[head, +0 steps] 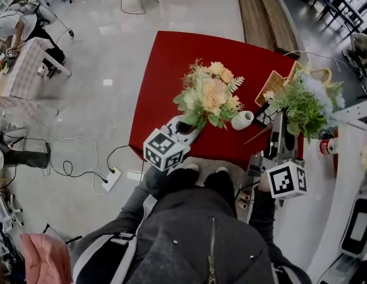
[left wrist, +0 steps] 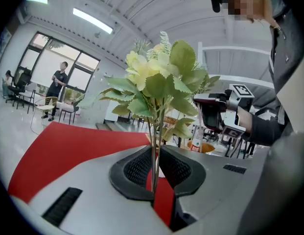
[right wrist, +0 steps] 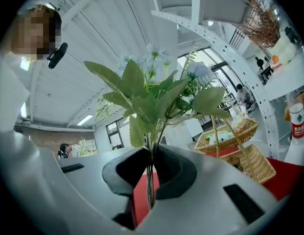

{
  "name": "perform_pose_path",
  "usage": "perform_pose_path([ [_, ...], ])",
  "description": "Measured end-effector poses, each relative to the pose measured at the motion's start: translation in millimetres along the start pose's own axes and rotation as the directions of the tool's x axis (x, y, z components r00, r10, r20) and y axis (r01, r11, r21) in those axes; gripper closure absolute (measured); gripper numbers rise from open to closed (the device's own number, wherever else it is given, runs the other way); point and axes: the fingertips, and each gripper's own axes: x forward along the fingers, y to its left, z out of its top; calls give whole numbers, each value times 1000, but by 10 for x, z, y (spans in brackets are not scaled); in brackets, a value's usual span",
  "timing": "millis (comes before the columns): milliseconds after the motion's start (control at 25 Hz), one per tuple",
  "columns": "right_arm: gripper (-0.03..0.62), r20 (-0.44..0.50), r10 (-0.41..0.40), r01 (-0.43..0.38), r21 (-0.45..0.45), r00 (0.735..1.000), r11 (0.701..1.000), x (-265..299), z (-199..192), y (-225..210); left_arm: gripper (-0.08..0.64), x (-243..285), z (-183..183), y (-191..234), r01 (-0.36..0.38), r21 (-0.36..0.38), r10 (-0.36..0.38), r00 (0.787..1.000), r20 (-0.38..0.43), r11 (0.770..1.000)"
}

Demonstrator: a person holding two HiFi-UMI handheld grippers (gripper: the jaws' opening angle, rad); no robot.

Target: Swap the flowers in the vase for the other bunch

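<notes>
On the red table (head: 171, 64) stands a small white vase (head: 242, 120) with no flowers in it. My left gripper (head: 184, 127) is shut on the stems of a peach and yellow bunch (head: 210, 94), held left of the vase. In the left gripper view those thin stems (left wrist: 155, 165) run up between the black pads (left wrist: 137, 170) to the leafy bunch (left wrist: 159, 80). My right gripper (head: 282, 123) is shut on the stems of a green bunch with pale blue and white flowers (head: 304, 102), right of the vase. In the right gripper view that bunch (right wrist: 156, 94) rises from the pinched jaws.
A wicker basket (head: 276, 84) sits on the table's far right; the right gripper view has it (right wrist: 240, 143) just beyond the jaws. A red-labelled bottle (head: 328, 145) stands beside a white frame (head: 354, 112). A power strip (head: 111, 178) and cables lie on the floor at left.
</notes>
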Motion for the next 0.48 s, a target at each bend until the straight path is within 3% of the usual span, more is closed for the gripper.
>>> perform_pose_path([
  [480, 560, 115, 23, -11, -103, 993, 995, 461, 281, -136, 508, -10, -87, 12, -23, -20, 23, 1000, -2, 1000],
])
